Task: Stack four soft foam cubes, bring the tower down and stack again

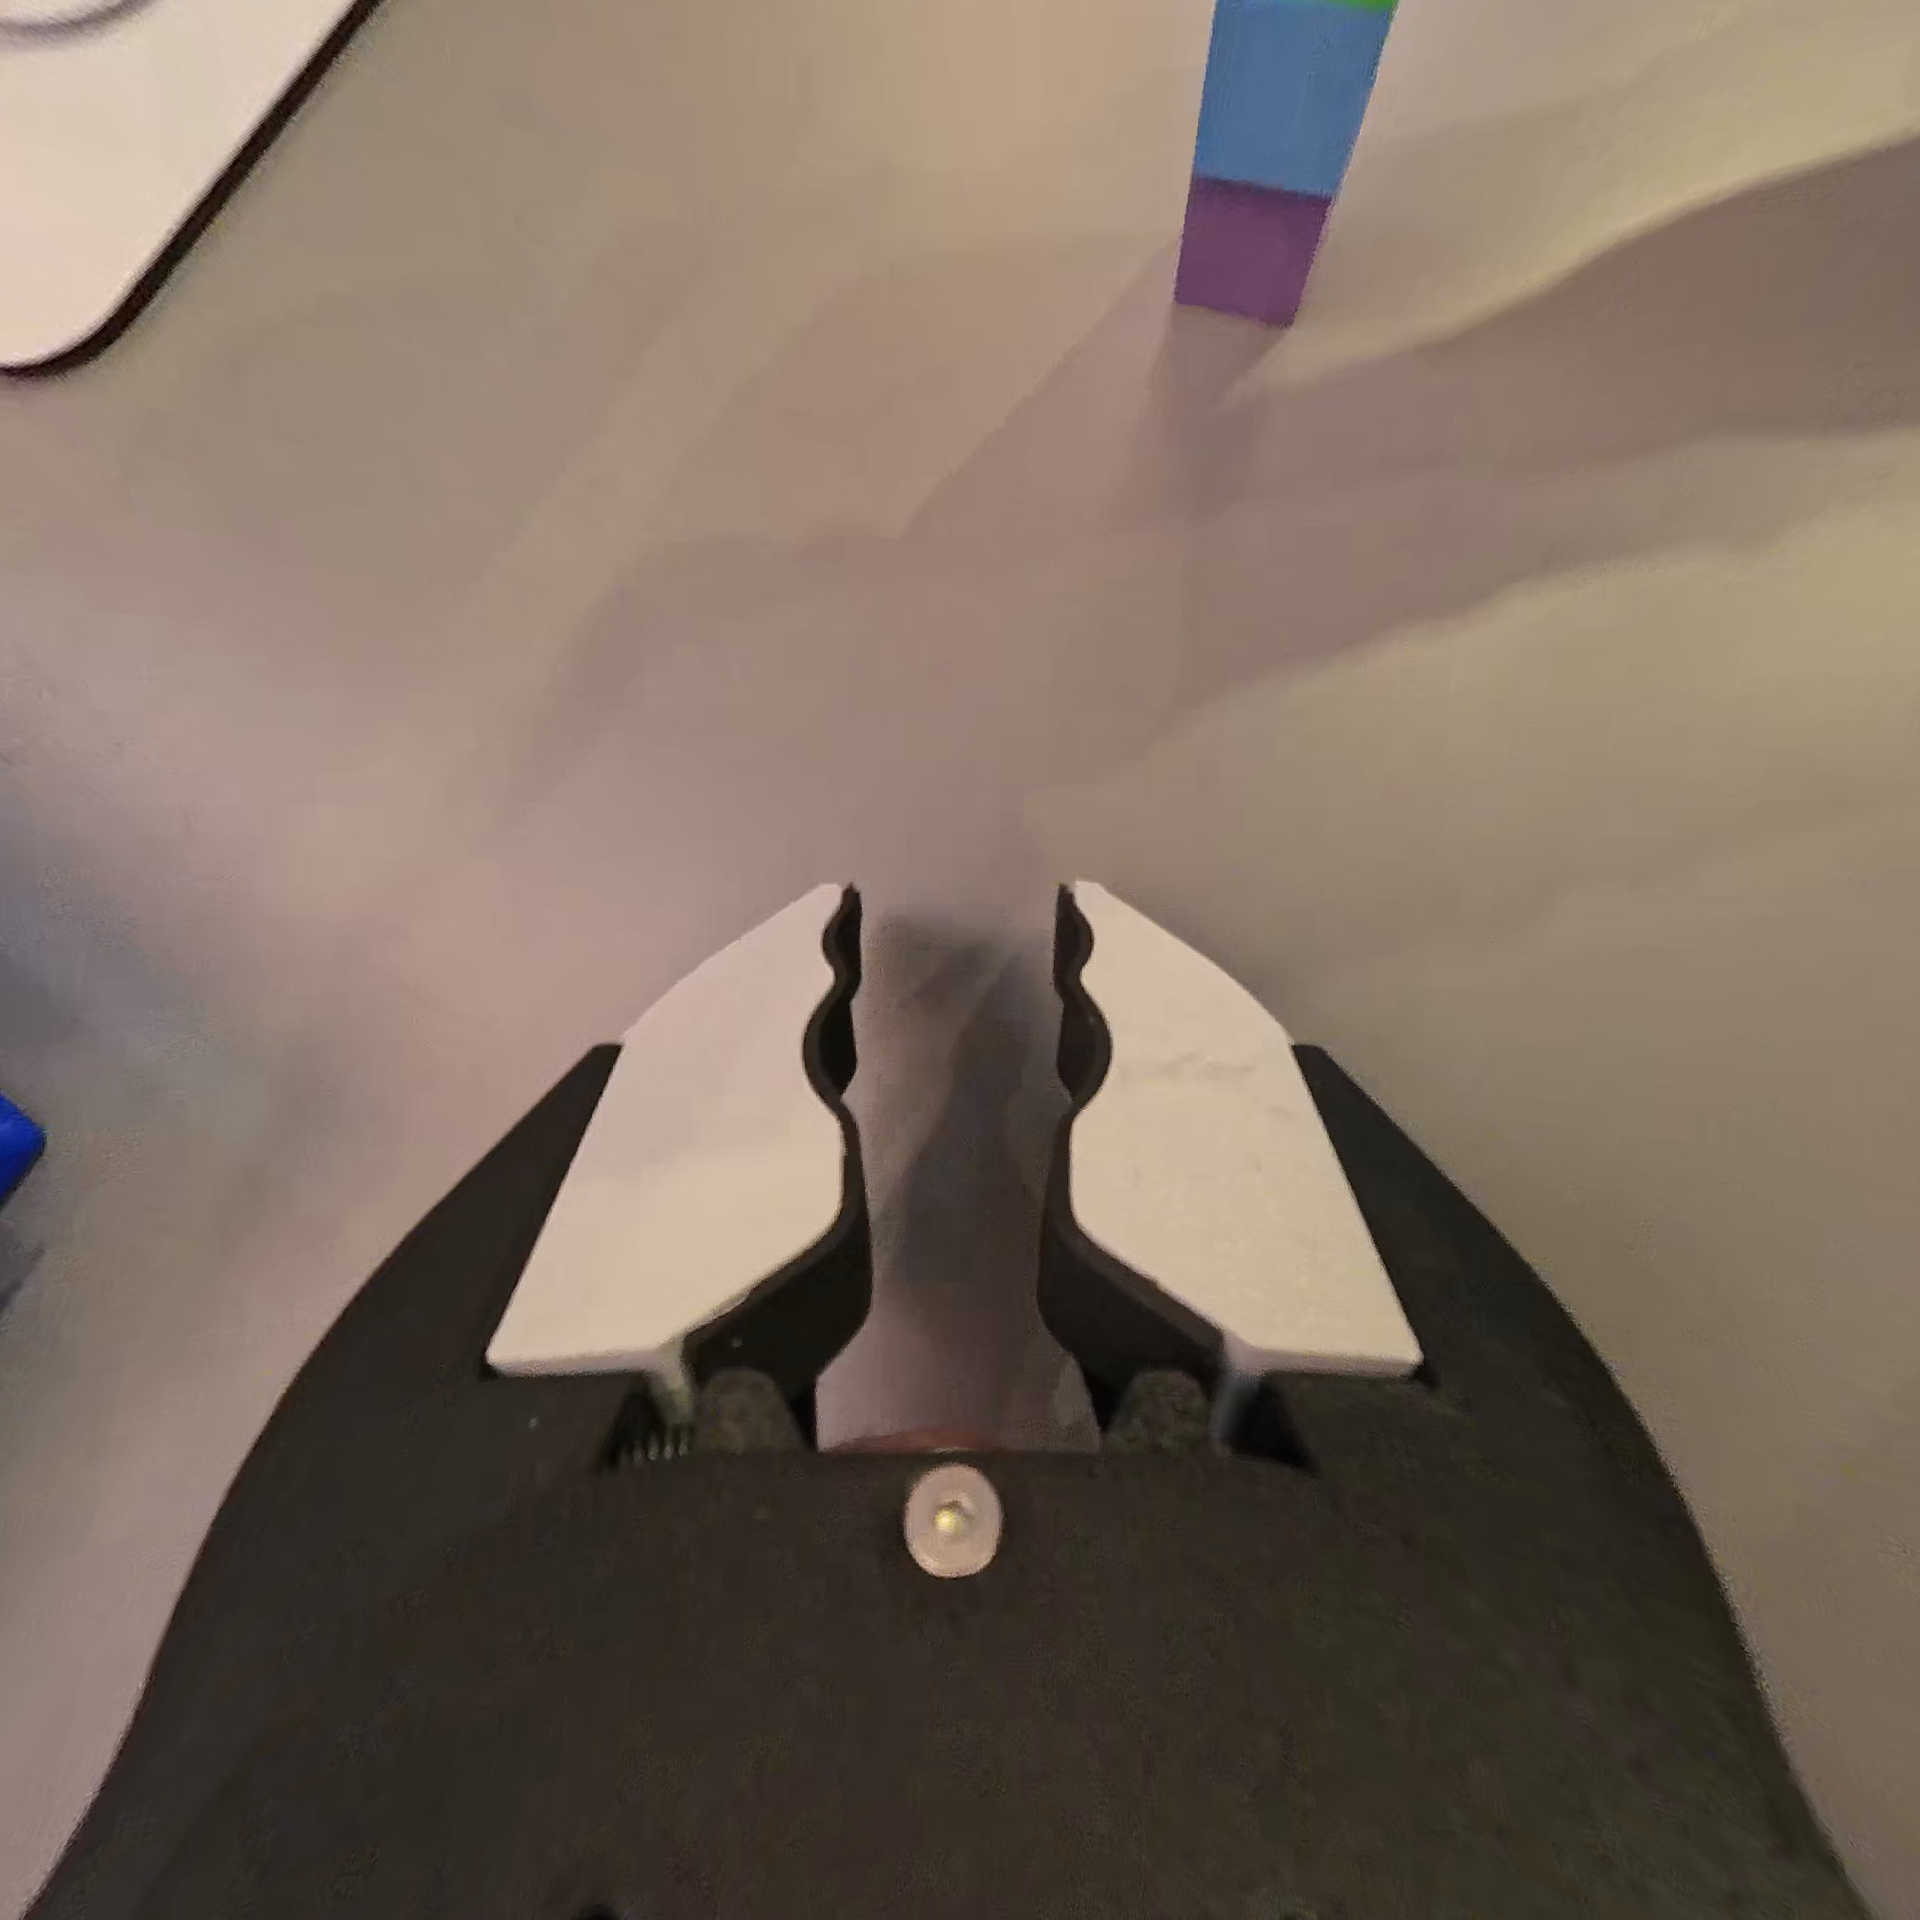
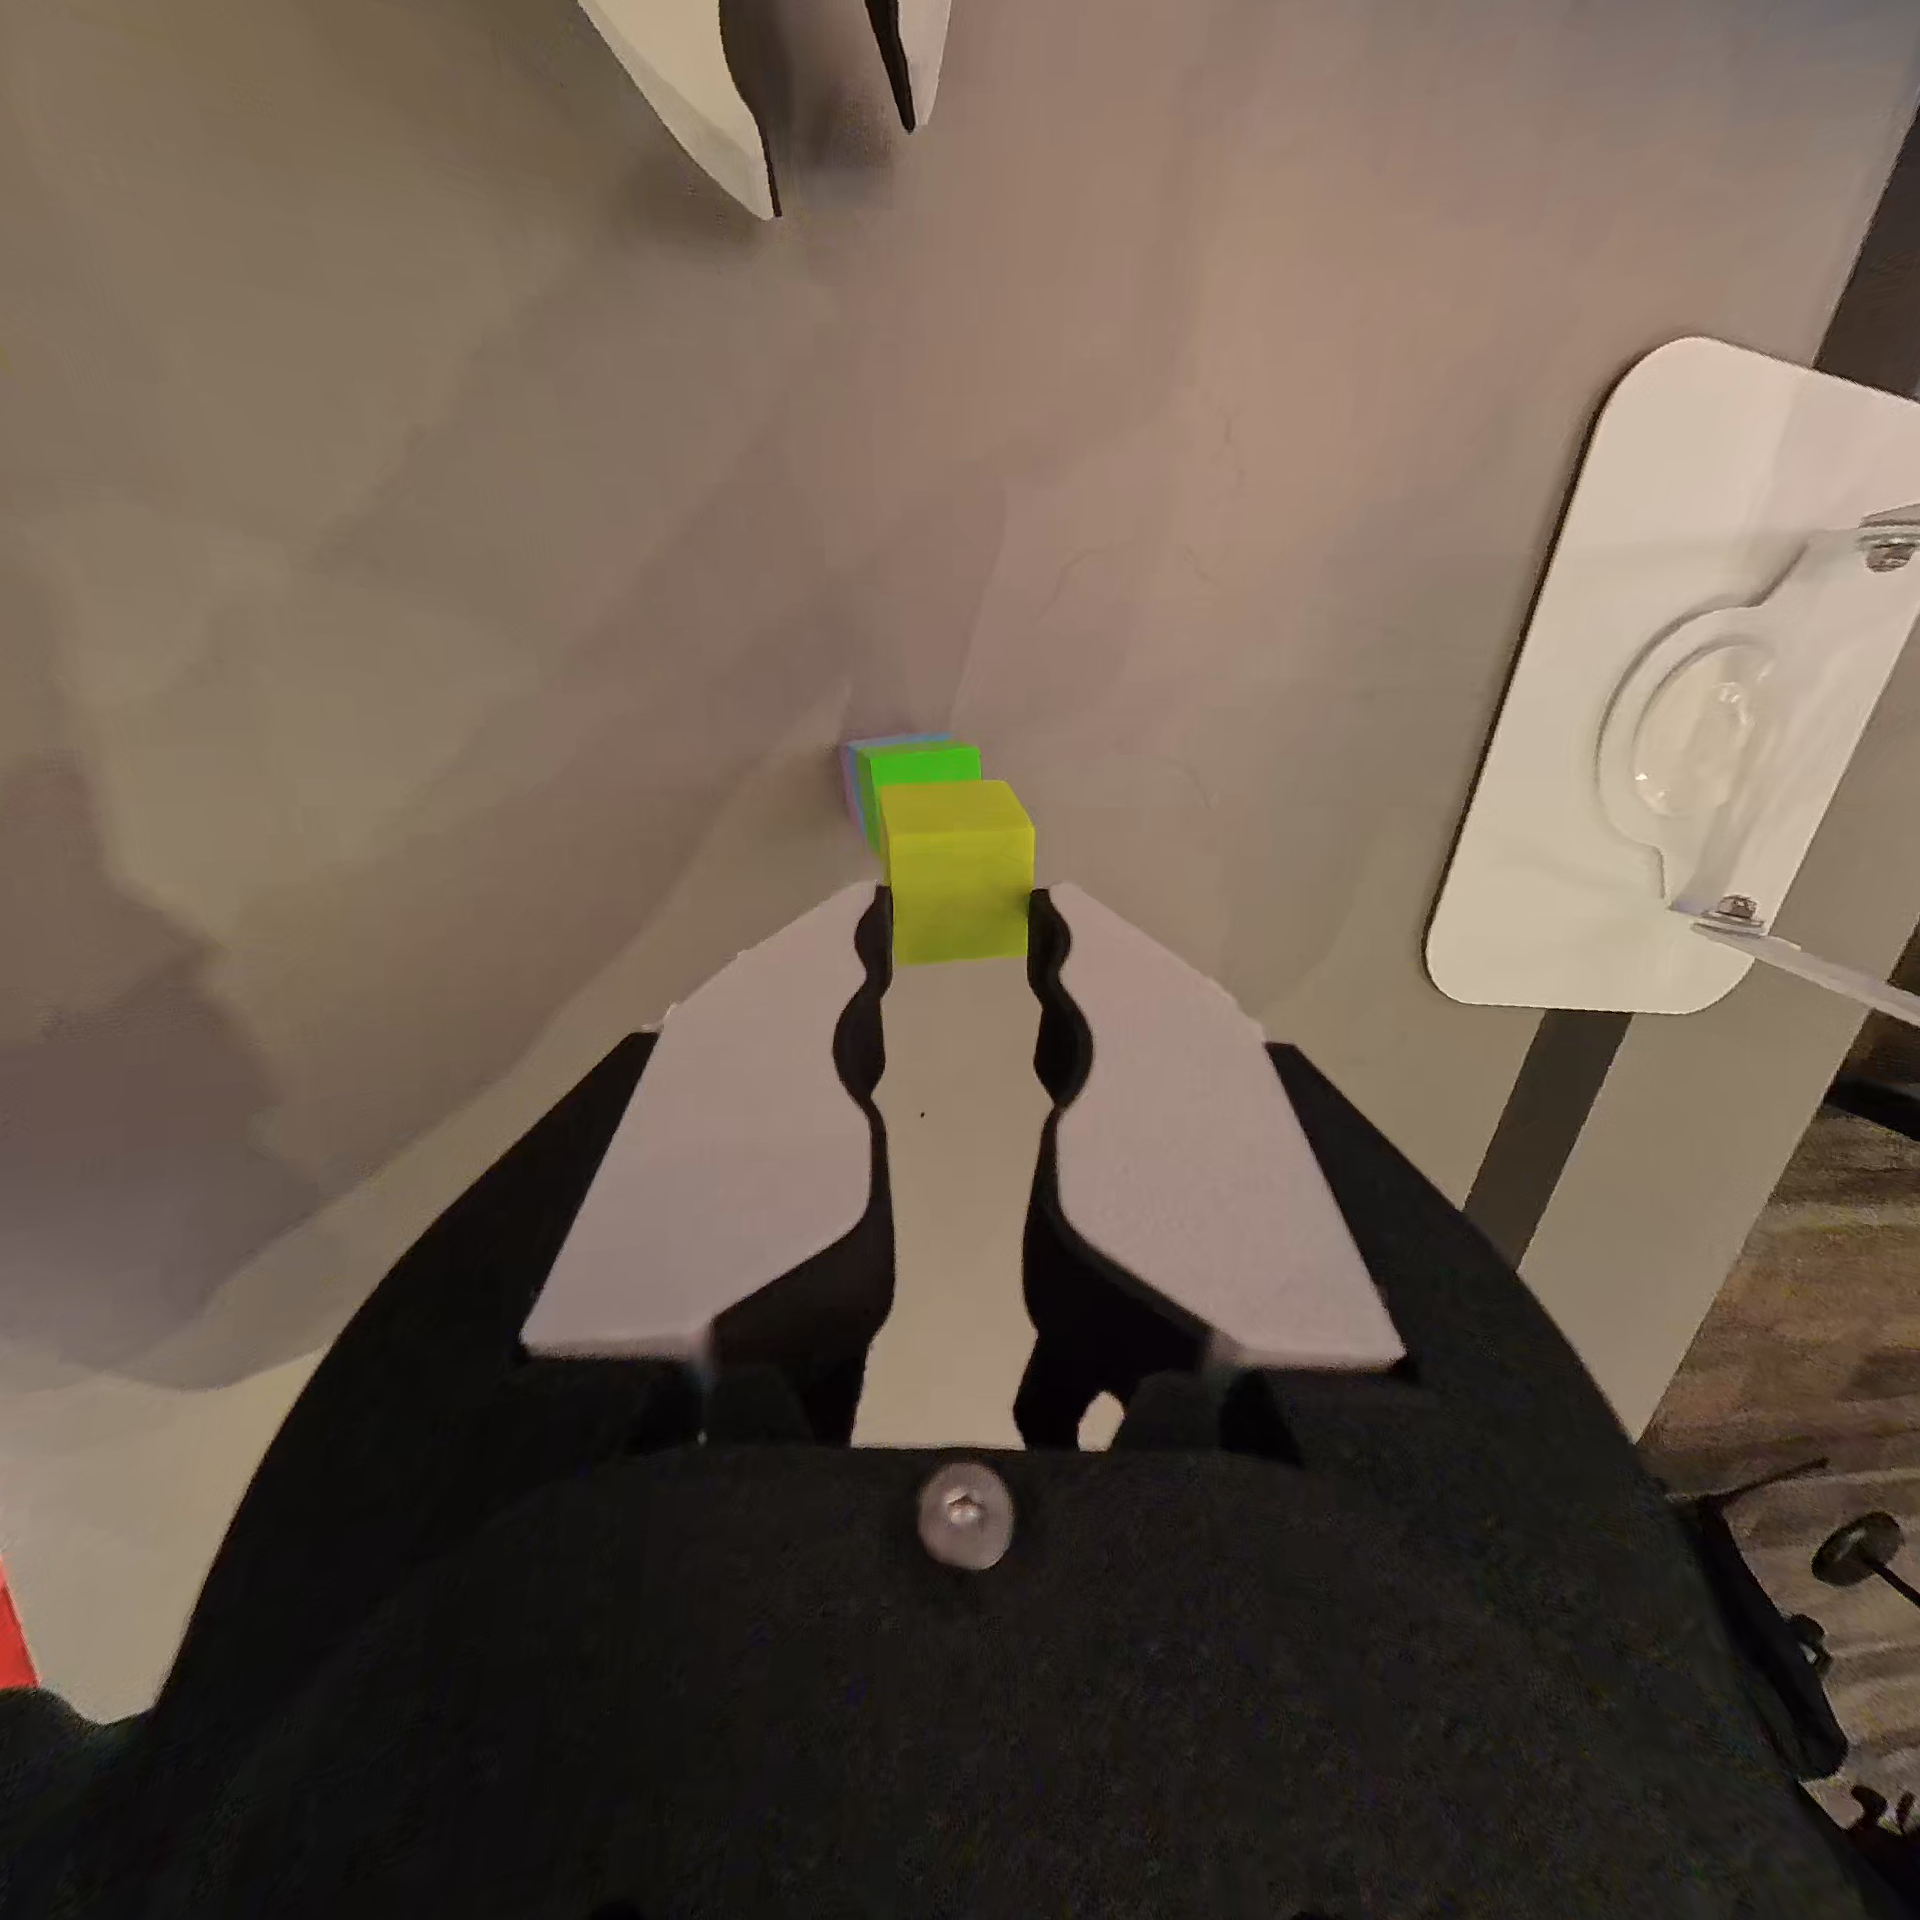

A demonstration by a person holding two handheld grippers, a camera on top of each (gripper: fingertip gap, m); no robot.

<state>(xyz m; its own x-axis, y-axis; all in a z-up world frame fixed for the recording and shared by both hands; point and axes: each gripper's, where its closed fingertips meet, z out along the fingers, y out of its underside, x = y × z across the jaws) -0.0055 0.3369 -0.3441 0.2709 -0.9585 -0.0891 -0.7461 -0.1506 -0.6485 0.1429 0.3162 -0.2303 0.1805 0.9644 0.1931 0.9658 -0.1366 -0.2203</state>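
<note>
My right gripper (image 2: 961, 904) is shut on a yellow-green foam cube (image 2: 956, 883), gripped at the fingertips by its two sides. It holds the cube just over a tower seen from above, whose top is a green cube (image 2: 920, 767) with a blue cube's edge (image 2: 860, 750) showing under it. In the left wrist view the tower stands at the far top right: a purple cube (image 1: 1252, 255) at the bottom, a blue cube (image 1: 1288, 104) on it and a green edge (image 1: 1361, 5) above. My left gripper (image 1: 958, 899) is open and empty, low over the bare table; it also shows in the right wrist view (image 2: 831, 104).
A white pad (image 1: 135, 156) lies at the far left of the table. A blue object (image 1: 16, 1153) shows at the left edge. A white plate with a clear dome (image 2: 1683, 686) lies to the right of the tower, by the table's edge. Across from one pair of fingers to the other is roughly 20 cm.
</note>
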